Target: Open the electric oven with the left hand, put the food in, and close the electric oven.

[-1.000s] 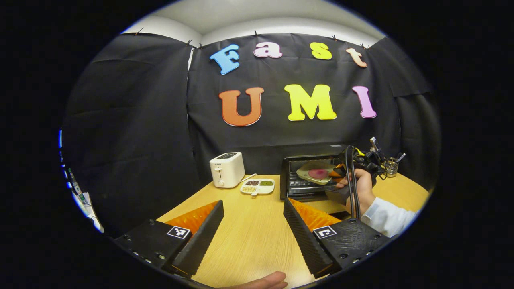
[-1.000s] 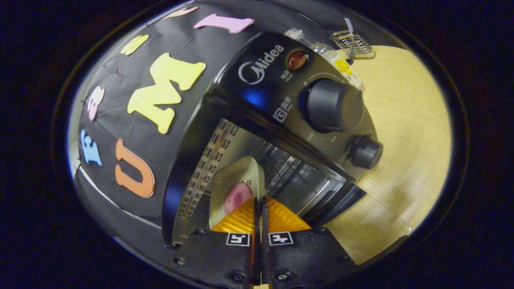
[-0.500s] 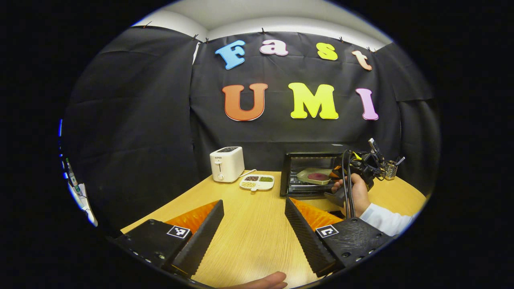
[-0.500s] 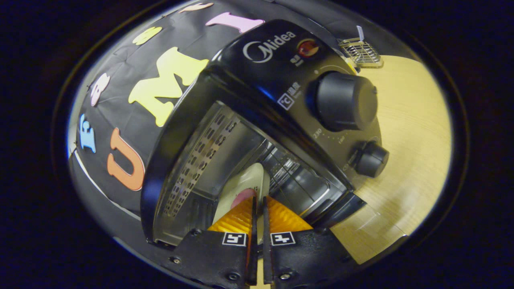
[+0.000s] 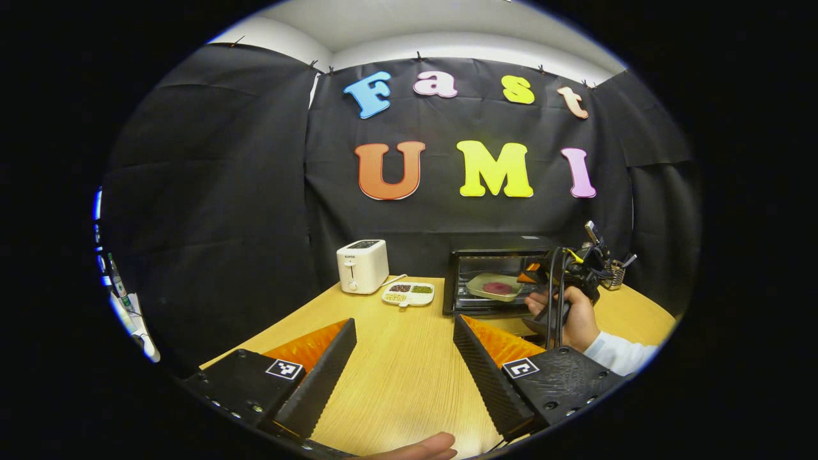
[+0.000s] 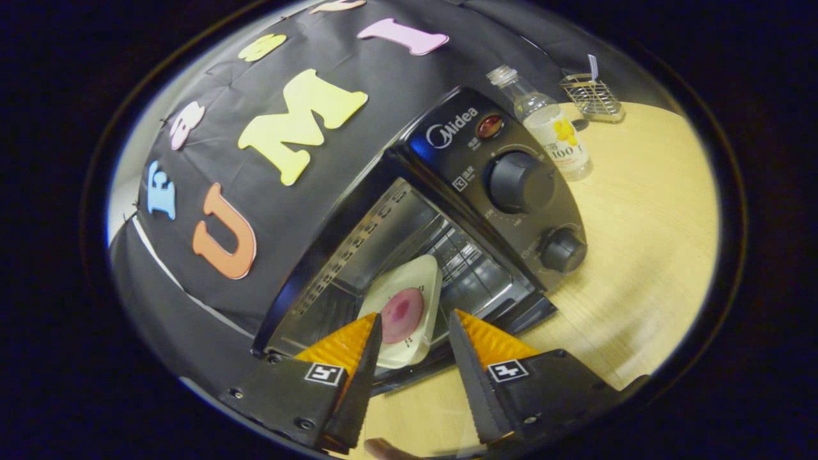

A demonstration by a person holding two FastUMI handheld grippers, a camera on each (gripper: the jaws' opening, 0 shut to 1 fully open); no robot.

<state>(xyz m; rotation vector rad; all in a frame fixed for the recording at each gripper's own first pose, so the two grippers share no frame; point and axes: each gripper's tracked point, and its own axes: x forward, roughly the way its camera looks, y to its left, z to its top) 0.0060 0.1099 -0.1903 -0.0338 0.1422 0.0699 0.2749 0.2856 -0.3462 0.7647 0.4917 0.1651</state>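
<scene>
You are in a staged recording booth dressed up as a kitchen corner.

Black cloth (image 5: 211,191) hangs pinned on all sides under a plain white ceiling, closing in your wooden table (image 5: 402,377). On it sit a white toaster (image 5: 362,266), a divided snack dish (image 5: 409,294), an electric oven (image 6: 447,211), a small bottle (image 6: 555,133) and a wire utensil rack (image 6: 591,97).

divided dish (image 5: 409,293) contents too small
</scene>
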